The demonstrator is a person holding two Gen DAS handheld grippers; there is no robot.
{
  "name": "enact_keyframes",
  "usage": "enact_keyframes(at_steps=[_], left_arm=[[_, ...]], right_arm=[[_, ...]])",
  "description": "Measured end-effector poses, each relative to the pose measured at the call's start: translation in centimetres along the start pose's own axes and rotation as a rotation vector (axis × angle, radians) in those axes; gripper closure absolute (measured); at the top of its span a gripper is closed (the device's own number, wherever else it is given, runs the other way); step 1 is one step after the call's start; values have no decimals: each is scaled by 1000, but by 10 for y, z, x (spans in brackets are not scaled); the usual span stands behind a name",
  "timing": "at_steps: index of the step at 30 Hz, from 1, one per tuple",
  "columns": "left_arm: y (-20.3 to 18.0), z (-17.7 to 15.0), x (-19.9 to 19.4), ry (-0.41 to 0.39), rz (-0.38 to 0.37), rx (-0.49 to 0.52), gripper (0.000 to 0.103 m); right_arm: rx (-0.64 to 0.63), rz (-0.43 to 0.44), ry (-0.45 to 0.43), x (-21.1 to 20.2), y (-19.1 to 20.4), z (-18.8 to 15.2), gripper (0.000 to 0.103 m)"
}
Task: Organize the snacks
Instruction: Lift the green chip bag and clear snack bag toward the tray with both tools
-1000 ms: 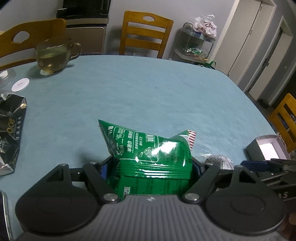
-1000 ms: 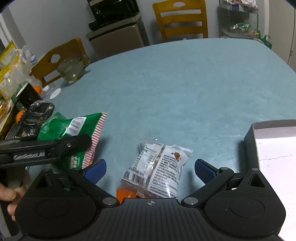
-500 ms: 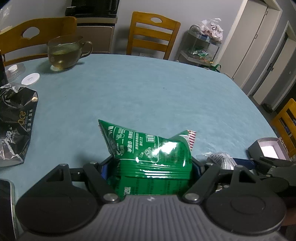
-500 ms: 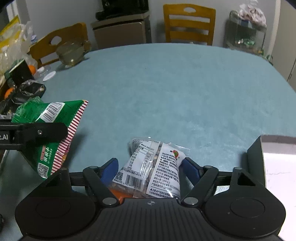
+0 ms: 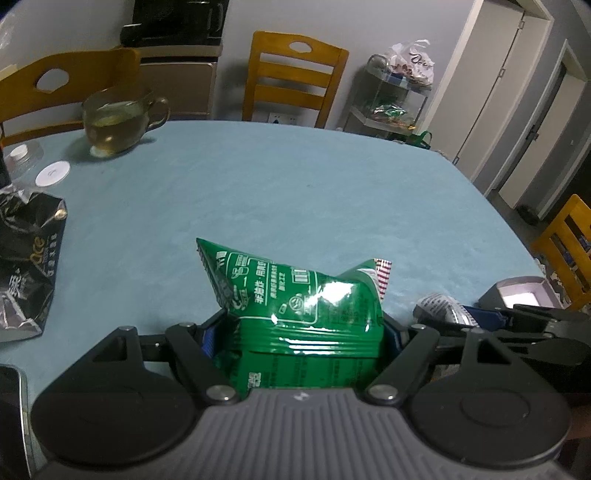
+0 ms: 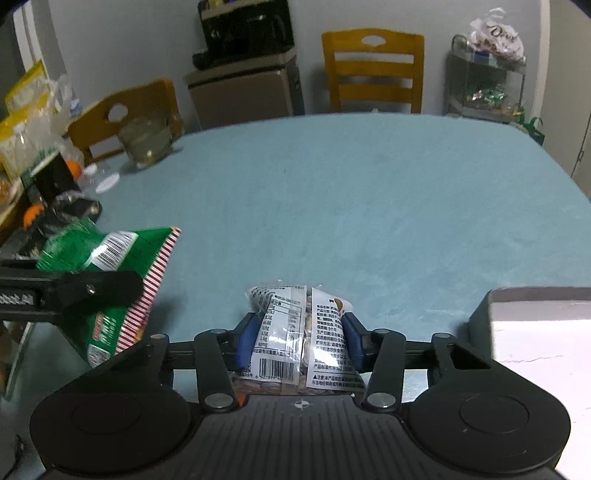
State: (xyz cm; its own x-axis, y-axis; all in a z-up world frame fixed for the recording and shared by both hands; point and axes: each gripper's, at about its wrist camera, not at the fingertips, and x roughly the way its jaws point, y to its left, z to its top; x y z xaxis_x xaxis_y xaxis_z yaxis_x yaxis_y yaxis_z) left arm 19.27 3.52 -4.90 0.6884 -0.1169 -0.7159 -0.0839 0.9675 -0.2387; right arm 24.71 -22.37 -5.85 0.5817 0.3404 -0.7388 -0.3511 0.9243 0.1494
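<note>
Shiny green bag (image 5: 303, 310) is being squeezed by the left gripper (image 5: 299, 336); the right gripper (image 6: 301, 339) is pinching a crinkly clear packet (image 6: 301, 332) over the soft blue table (image 6: 369, 206).

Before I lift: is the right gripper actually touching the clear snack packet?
Touching. The right wrist view shows the right gripper squeezing the clear snack packet on both sides.

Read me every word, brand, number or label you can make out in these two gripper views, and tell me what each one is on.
"ace", gold letters on the black snack bag.
Green snack packet in the left gripper: white Chinese print and a barcode, too small to read.
Clear snack packet in the right gripper: nutrition table, barcode with digits, too blurred to quote.
White lettering on the left gripper's side, seen from the right wrist: blurred.
Plastic bag on the shelf: script logo, unreadable.
</note>
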Motion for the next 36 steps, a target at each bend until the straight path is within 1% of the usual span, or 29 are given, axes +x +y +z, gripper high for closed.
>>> enact_keyframes(at_steps=[10,21,27,36], left_arm=[[-38,6,-13,-28,-22,43,25],[-61,3,-35,-44,-30,66,25],[-75,2,-42,-49,-43,89,25],[-111,-2,-50,-55,-88,132,26]], right_arm=[[4,2,-75,-45,-12,-6,56],[36,28,-137,-87,-17,-15,58],[48,19,-170,-107,-22,-22,58],[68,-6,-199,-127,-35,-29,59]])
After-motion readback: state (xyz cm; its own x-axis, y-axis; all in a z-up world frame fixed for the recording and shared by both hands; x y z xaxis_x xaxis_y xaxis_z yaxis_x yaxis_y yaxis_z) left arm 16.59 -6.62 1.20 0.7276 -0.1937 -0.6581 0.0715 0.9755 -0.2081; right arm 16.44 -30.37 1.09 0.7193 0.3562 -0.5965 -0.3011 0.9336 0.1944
